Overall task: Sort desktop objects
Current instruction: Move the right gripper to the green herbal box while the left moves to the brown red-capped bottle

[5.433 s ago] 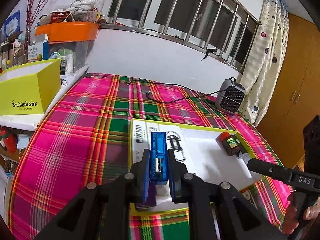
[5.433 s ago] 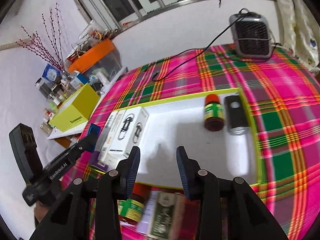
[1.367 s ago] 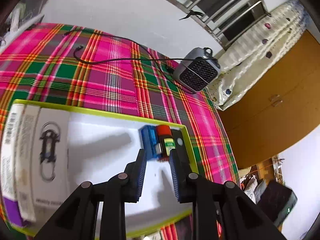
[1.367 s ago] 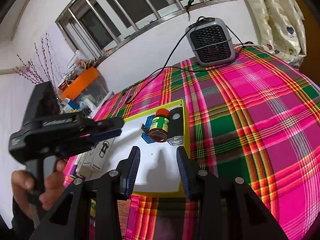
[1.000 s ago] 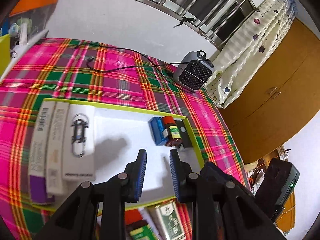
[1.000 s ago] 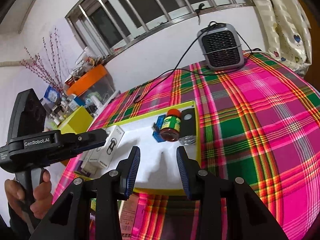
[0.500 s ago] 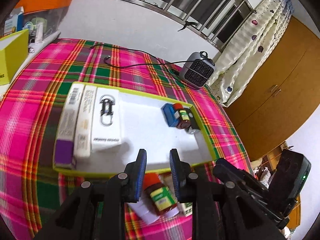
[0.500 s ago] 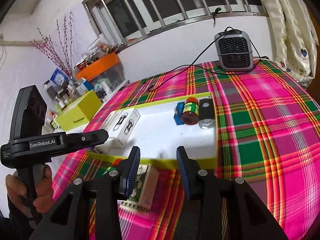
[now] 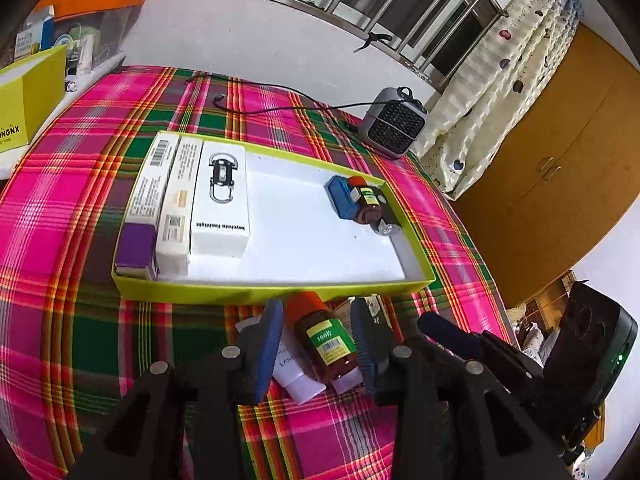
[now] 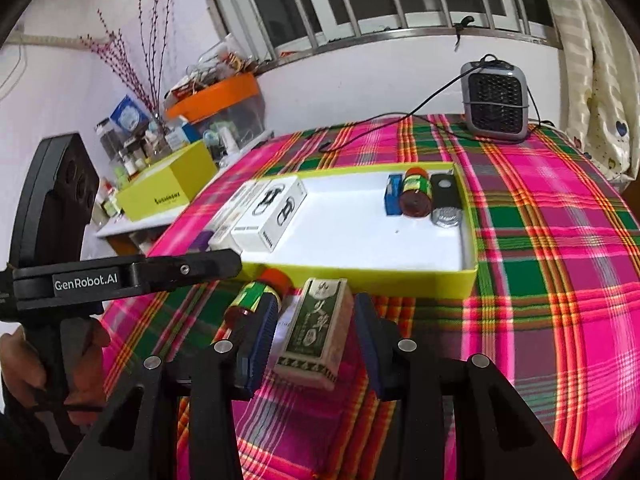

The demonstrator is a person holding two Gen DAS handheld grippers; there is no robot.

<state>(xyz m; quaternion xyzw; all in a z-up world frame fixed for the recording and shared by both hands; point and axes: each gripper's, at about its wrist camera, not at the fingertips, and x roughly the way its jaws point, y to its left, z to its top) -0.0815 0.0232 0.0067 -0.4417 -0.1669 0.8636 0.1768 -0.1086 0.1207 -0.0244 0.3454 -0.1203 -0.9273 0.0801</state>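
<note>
Lime-green cardboard tray [image 9: 280,290], shallow and rectangular with a smooth white floor, serves as the reference on the pink-and-green plaid cloth [image 9: 72,184]. Inside it, at its left end, three long white cartons [image 9: 218,200] lie side by side. At its far right corner lie a blue plastic box [image 9: 340,196], a small brown bottle with orange cap [image 9: 364,204] and a black oblong device [image 10: 444,196], packed together.

Outside the tray, against its near wall, a brown glass bottle with orange cap and green label [image 9: 322,340] lies on its side across a white tube [image 9: 298,376]. Just right of it lies a green printed carton [image 10: 316,328].

Left gripper [image 9: 318,344]: jaws opening, straddling the loose bottle, pads clear of it. Right gripper [image 10: 316,340]: jaws opening, straddling the green carton without contact.
</note>
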